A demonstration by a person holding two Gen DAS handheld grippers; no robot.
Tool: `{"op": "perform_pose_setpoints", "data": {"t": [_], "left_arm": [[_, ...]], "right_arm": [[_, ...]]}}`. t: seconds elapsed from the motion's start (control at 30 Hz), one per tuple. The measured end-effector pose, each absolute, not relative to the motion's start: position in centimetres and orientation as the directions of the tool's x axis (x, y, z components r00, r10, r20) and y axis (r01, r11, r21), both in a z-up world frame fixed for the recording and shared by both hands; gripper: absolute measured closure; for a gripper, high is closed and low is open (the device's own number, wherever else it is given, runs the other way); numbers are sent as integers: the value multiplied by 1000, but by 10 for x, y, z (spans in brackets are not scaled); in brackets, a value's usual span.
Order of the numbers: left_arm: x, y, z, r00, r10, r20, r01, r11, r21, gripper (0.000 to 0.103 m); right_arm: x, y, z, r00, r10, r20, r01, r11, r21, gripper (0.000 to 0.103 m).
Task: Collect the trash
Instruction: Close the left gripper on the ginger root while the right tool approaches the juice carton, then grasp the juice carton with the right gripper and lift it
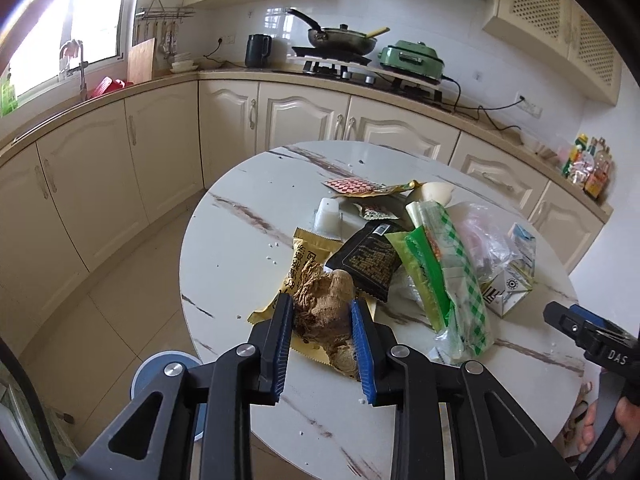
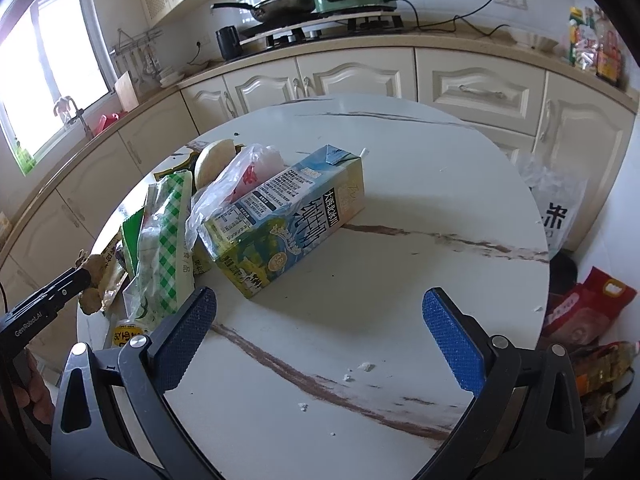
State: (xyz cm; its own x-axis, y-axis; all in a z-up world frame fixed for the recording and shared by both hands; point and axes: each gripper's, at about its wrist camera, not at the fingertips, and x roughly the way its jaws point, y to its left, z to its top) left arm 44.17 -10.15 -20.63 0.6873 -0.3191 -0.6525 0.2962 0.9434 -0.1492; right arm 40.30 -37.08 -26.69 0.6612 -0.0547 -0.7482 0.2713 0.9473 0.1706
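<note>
1. Clamping a ginger root in the left gripper, above the gold wrapper at the surface edge.
2. Hovering wide open, holding nothing: right gripper, near the milk carton.

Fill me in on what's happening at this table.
A person with two handheld grippers is clearing trash off a round marble table. The left gripper is closed around a piece of ginger root lying on a gold wrapper. The right gripper hangs open above bare tabletop, near a toppled milk carton.
</note>
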Motion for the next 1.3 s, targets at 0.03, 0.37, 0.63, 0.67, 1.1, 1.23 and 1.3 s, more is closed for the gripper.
{"op": "perform_pose_setpoints", "data": {"t": [0.03, 0.37, 0.63, 0.67, 1.1, 1.23, 1.3], "left_arm": [[437, -101, -202, 694, -326, -642, 303, 941, -150, 78], [402, -109, -194, 688, -367, -626, 368, 920, -134, 78], [395, -110, -191, 679, -389, -623, 393, 909, -139, 78], [395, -110, -190, 680, -388, -623, 390, 910, -140, 78], [390, -115, -191, 650, -440, -620, 447, 881, -157, 78], [390, -118, -192, 639, -452, -622, 459, 873, -163, 78], [391, -118, -193, 640, -450, -623, 459, 874, -161, 78]], "right_arm": [[404, -371, -267, 659, -57, -750, 274, 947, 169, 0], [419, -372, -266, 661, -55, -749, 298, 935, 194, 0], [457, -339, -271, 630, -69, -774, 315, 933, 173, 0], [462, -337, -274, 619, -85, -781, 328, 931, 159, 0], [440, -377, -279, 551, -209, -808, 450, 890, 76, 0], [429, -389, -276, 554, -215, -804, 455, 887, 77, 0], [425, -394, -273, 565, -212, -797, 455, 887, 87, 0]]}}
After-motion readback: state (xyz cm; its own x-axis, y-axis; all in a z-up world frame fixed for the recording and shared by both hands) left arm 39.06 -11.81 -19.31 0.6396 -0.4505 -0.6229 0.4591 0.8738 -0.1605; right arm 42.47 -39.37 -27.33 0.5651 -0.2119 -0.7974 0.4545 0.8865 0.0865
